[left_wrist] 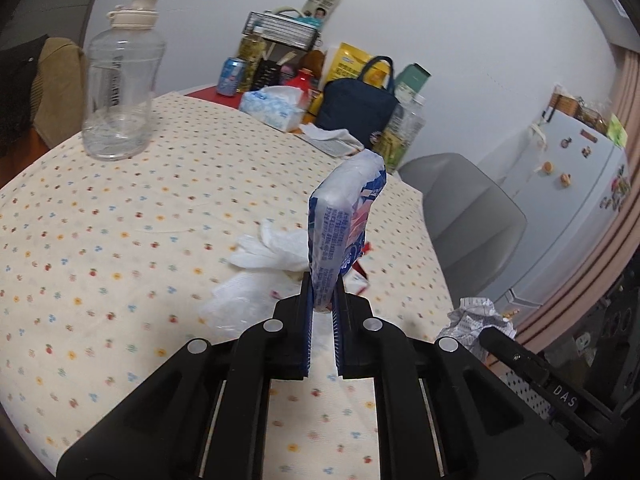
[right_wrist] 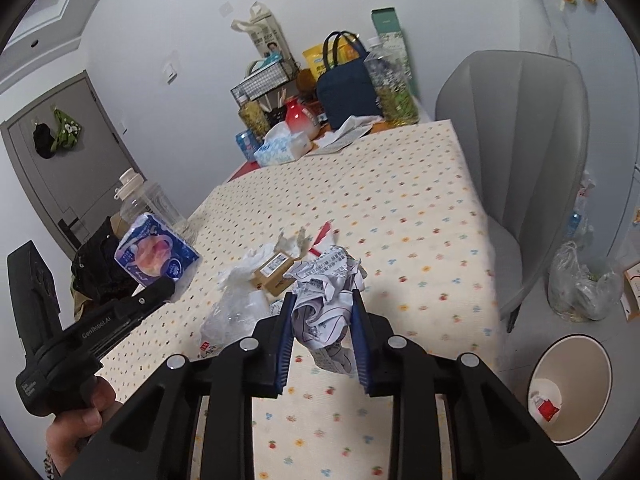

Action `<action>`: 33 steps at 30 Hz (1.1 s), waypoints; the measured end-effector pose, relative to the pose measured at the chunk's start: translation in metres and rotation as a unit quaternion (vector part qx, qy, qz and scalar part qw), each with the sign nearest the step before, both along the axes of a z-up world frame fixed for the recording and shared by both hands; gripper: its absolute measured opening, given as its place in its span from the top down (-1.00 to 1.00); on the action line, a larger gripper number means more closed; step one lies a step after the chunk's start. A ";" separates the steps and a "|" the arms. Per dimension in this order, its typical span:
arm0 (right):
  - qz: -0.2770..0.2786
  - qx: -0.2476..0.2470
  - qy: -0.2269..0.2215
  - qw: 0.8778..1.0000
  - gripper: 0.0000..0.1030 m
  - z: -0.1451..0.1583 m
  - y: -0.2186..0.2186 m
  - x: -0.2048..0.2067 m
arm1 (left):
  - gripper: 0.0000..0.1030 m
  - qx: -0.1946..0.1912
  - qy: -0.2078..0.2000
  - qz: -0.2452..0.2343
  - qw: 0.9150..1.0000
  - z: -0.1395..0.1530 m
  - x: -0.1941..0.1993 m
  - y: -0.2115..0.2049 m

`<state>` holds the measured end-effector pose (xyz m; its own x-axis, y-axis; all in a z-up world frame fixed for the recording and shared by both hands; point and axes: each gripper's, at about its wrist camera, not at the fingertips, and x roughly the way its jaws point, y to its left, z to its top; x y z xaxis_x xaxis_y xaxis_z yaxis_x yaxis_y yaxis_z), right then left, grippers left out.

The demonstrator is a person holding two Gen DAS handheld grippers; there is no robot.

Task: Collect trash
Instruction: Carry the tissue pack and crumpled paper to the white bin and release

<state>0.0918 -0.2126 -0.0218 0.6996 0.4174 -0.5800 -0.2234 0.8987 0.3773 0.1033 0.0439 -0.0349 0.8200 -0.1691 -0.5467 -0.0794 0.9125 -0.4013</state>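
Left claw squeezing a blue tissue pack; right claw pinching crumpled paper, near the table's front edge.

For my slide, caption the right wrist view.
Right gripper clamps crumpled printed paper above the dotted tablecloth; bin waits on the floor.

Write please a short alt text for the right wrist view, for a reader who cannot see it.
The right gripper holds a crumpled printed paper between its jaws above a dotted tablecloth. More trash lies just beyond, and a white bin stands on the floor at lower right.
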 end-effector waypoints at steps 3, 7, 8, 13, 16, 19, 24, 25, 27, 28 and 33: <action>-0.014 0.000 -0.004 1.000 0.49 0.003 -0.018 -0.006 | 0.82 0.005 0.001 -0.020 1.000 -0.002 0.003 -0.020; -0.048 0.002 -0.004 0.999 0.49 0.003 -0.050 -0.013 | 0.82 0.012 0.003 -0.051 0.999 -0.003 0.009 -0.050; -0.058 0.002 -0.003 0.998 0.49 0.002 -0.059 -0.015 | 0.82 0.013 0.004 -0.058 0.998 -0.003 0.010 -0.057; -0.099 0.001 0.001 0.995 0.49 -0.002 -0.098 -0.019 | 0.82 0.017 0.003 -0.092 0.996 -0.002 0.019 -0.093; -0.125 0.002 0.001 0.992 0.48 -0.004 -0.123 -0.023 | 0.82 0.021 0.005 -0.111 0.994 -0.002 0.026 -0.116; -0.146 0.005 0.003 0.989 0.48 -0.008 -0.145 -0.028 | 0.82 0.028 0.006 -0.130 0.991 -0.002 0.032 -0.139; -0.174 0.012 0.011 0.985 0.48 -0.020 -0.179 -0.033 | 0.82 0.040 0.013 -0.159 0.986 -0.004 0.043 -0.179; -0.179 0.014 0.013 0.984 0.48 -0.023 -0.186 -0.033 | 0.82 0.043 0.016 -0.166 0.985 -0.006 0.046 -0.188; -0.192 0.019 0.019 0.981 0.48 -0.030 -0.201 -0.035 | 0.82 0.047 0.021 -0.177 0.983 -0.009 0.049 -0.203; -0.197 0.021 0.022 0.980 0.48 -0.034 -0.207 -0.035 | 0.82 0.050 0.024 -0.184 0.981 -0.011 0.050 -0.211; -0.218 0.033 0.038 0.975 0.47 -0.054 -0.236 -0.038 | 0.82 0.064 0.039 -0.207 0.975 -0.022 0.057 -0.244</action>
<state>0.0541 -0.4484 -0.0755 0.7746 0.1272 -0.6195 0.2062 0.8753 0.4375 0.1600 -0.2005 -0.0569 0.6507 -0.4040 -0.6429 0.2812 0.9147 -0.2901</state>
